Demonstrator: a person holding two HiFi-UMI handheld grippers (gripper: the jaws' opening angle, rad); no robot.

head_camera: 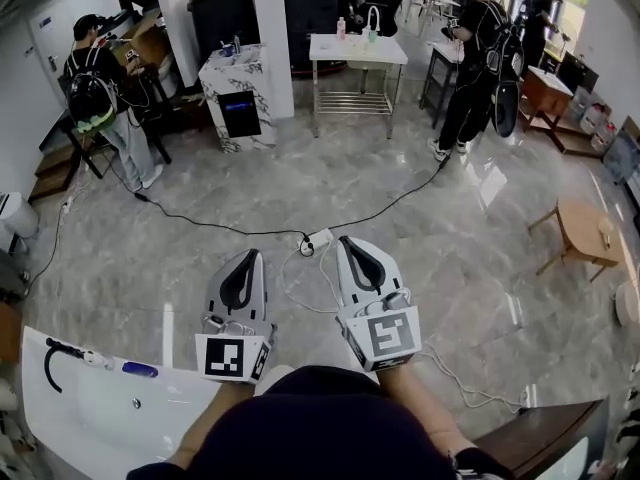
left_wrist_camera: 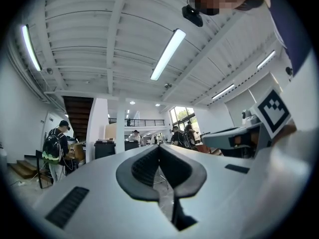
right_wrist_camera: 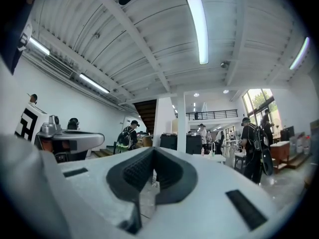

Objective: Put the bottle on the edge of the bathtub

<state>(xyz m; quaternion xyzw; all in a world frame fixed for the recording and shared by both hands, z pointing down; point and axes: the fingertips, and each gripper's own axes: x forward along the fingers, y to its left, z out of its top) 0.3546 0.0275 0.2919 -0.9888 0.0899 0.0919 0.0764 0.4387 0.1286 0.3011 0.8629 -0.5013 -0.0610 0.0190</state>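
Jaws of left gripper (head_camera: 251, 255) and right gripper (head_camera: 346, 241) were pressed together on nothing. Blue item (head_camera: 140, 369) lay on bathtub (head_camera: 185, 380) rim at eight o'clock — perhaps the bottle, perhaps placed already; otherwise, next meant finding it.

A large open workshop hall: glossy stone-look floor (head_camera: 400, 258), white beamed ceiling (left_wrist_camera: 89, 29) with strip lights (left_wrist_camera: 168, 54), a staircase (left_wrist_camera: 78, 116) and railed upper gallery (right_wrist_camera: 207, 115), scattered desks (head_camera: 357, 50), people (head_camera: 480, 58) wearing backpacks, a white bathtub (head_camera: 90, 423).
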